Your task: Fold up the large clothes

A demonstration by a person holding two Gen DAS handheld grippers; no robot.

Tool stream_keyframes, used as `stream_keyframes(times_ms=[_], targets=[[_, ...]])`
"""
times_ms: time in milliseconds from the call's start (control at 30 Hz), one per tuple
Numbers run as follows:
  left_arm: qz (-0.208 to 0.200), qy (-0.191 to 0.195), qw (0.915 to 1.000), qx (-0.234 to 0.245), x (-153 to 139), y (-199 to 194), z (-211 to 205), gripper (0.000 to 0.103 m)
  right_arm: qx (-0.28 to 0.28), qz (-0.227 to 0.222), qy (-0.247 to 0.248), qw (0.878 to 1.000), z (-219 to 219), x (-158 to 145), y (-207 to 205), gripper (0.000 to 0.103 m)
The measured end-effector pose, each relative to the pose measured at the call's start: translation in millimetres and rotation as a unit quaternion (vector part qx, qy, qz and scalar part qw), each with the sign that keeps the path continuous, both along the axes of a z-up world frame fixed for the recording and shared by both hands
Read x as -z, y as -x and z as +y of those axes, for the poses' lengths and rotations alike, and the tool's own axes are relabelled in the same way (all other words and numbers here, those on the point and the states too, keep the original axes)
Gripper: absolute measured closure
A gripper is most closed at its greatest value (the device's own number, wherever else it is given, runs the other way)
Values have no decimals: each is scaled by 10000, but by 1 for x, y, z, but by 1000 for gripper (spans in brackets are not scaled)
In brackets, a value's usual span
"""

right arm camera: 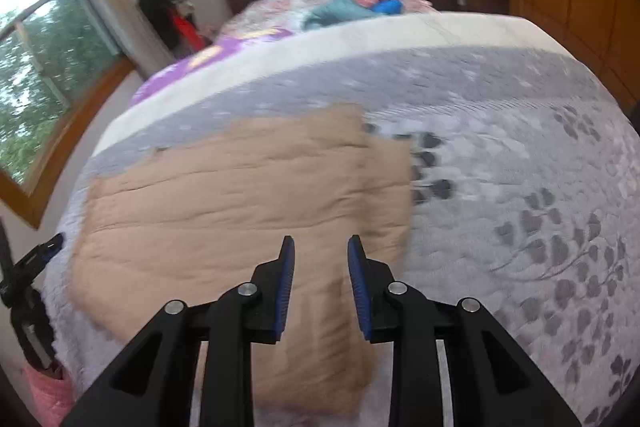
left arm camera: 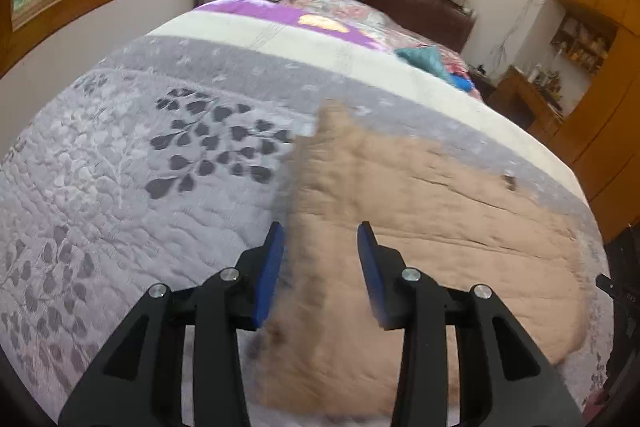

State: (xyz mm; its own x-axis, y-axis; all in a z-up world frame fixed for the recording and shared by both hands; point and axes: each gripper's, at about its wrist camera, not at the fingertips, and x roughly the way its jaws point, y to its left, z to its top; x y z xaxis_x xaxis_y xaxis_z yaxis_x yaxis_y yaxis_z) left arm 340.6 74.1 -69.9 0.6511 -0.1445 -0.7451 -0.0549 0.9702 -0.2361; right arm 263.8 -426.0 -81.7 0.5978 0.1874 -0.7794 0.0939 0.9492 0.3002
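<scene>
Lying unlabelled: tan garment on bedspread

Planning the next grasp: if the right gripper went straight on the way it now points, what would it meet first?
Most likely the tan garment lying on the grey bedspread: the open right gripper points down onto it, though blur hides the gap.

Left gripper jaws apart, right gripper jaws apart
</scene>
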Motion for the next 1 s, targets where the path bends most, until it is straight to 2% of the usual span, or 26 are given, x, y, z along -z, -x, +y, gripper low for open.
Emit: stream_keyframes(times_ms=[133,200,233,300,367,500,633,1000], targets=[[-191,-34,9975,679,-12,21,-60,72,-516,-151,32,9986,56,-13,8,77],[-221,-104,9946,1006,-8,30,-90,75,-683,-138,143,9975,83,-11,6,80],[-212,-129,9936,1098,-5,32,-102,82,-767,-131,232,9967,96,-7,5,83],[-102,-117,9913,1309,7,33,-125,87,-824,-101,254,9962,110,3,6,84],[59,-36,9901,1399,20,30,-135,91,-875,-48,204,9959,118,12,4,86],[247,-226,9888,1453,48,24,-147,91,-856,106,471,9952,129,34,-2,86],[304,-298,9879,1493,65,22,-151,91,-865,172,635,9941,135,50,0,86],[141,-663,9858,1533,83,30,-160,92,-743,-109,972,9924,145,76,10,86]])
